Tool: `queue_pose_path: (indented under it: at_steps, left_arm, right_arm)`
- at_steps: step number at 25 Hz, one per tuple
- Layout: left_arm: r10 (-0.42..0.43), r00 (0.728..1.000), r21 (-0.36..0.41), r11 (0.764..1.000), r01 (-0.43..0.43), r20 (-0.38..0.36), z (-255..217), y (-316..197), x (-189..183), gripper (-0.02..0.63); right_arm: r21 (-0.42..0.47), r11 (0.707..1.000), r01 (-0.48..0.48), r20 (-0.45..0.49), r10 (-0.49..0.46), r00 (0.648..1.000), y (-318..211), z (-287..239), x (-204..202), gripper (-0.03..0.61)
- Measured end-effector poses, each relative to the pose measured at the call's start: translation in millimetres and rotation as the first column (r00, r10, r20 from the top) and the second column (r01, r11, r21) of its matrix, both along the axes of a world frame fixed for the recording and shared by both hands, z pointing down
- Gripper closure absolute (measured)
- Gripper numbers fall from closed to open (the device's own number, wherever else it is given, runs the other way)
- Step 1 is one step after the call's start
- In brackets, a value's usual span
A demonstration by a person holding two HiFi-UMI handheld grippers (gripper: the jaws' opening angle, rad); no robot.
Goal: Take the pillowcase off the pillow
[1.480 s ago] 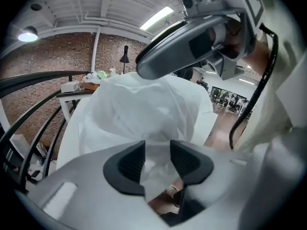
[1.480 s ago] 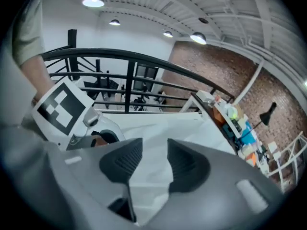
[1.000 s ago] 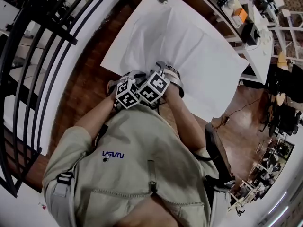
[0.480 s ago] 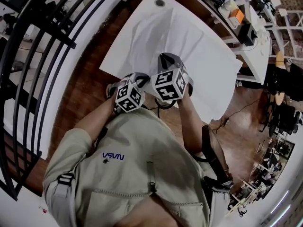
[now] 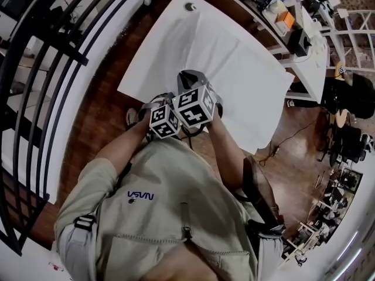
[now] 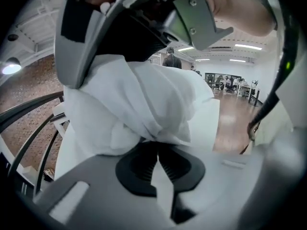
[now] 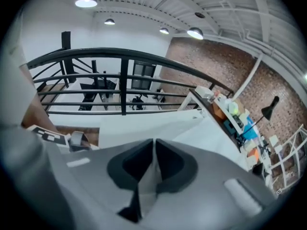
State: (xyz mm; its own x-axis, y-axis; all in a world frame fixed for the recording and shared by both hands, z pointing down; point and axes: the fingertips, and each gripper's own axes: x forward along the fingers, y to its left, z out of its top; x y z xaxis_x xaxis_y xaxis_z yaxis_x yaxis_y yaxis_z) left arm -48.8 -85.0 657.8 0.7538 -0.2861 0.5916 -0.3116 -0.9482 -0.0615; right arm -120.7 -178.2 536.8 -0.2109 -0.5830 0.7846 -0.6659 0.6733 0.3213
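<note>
Step in hand, as judged: the opening grab. Both tongs have bitten one end of the case and the peel has barely begun. The white fabric pillowcase (image 5: 234, 57) still covers the pillow (hidden inside it). It lies flat on the white rectangular table (image 5: 137, 78), running from the table's near edge toward its far side. Only the end at the near edge is lifted off the table top.

The left gripper (image 6: 156, 150) is clamped tight on a thick bunch of that cloth, which balloons up just past its jaws. The right gripper (image 7: 153, 155) is closed too, pinching what looks like only a thin fold of white cloth, w/ no gap between the pads.

Next move, prob.: haul the case back over the table's near edge so the pillow slides out. That needs something holding the pillow itself, so one tong may have to let go and re-bite. The right gripper's hold looks thin and could slip under a hard pull.

View vs view:
- Head view: shows both marker cubes side by side over the table's near edge, plus the whole case, but no jaws.
- Left gripper view: the only one showing the fat bunch of cloth.
- Right gripper view: the only one showing the thin pinch, the table top stretching away, and a black metal railing (image 7: 120, 61) beyond the table.
</note>
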Motion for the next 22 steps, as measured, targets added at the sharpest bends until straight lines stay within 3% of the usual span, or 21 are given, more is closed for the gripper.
queue_pose_path:
  at_steps: [5,10,12,15,17,19,22]
  left_arm:
    - [-0.030,0.999,-0.035,0.999,0.030,0.026,12.3,7.3,-19.4,0.594]
    - [-0.123,0.991,-0.033,0.992,0.124,0.055,1.1,-2.4,-77.6,0.588]
    - [-0.204,0.979,-0.032,0.978,0.205,0.029,-12.3,-13.8,-105.4,0.588]
    - [-0.341,0.935,-0.068,0.939,0.336,-0.098,-49.3,-45.6,-132.7,0.602]
    - [-0.357,0.918,-0.127,0.932,0.338,-0.171,-70.8,-66.1,-129.1,0.532]
    - [-0.313,0.931,-0.185,0.942,0.280,-0.188,-73.6,-78.5,-111.9,0.407]
    - [-0.257,0.951,-0.250,0.945,0.209,-0.174,-57.4,-93.0,-84.8,0.371]
  right_arm:
    - [-0.027,0.999,0.025,0.020,-0.024,1.000,5.4,15.2,-0.8,0.479]
    - [0.046,0.999,-0.029,0.132,0.023,0.991,6.2,-22.5,7.4,0.446]
    - [0.066,0.993,-0.100,0.158,0.089,0.983,0.5,-31.1,23.9,0.446]
    - [0.033,0.978,-0.207,0.170,0.198,0.965,-9.0,-24.3,47.9,0.418]
    - [-0.025,0.968,-0.249,0.179,0.250,0.952,-10.1,-12.4,53.8,0.399]
    - [-0.072,0.960,-0.272,0.165,0.280,0.946,-9.2,1.3,53.3,0.394]
    - [-0.071,0.957,-0.282,0.094,0.288,0.953,-7.9,19.3,51.1,0.407]
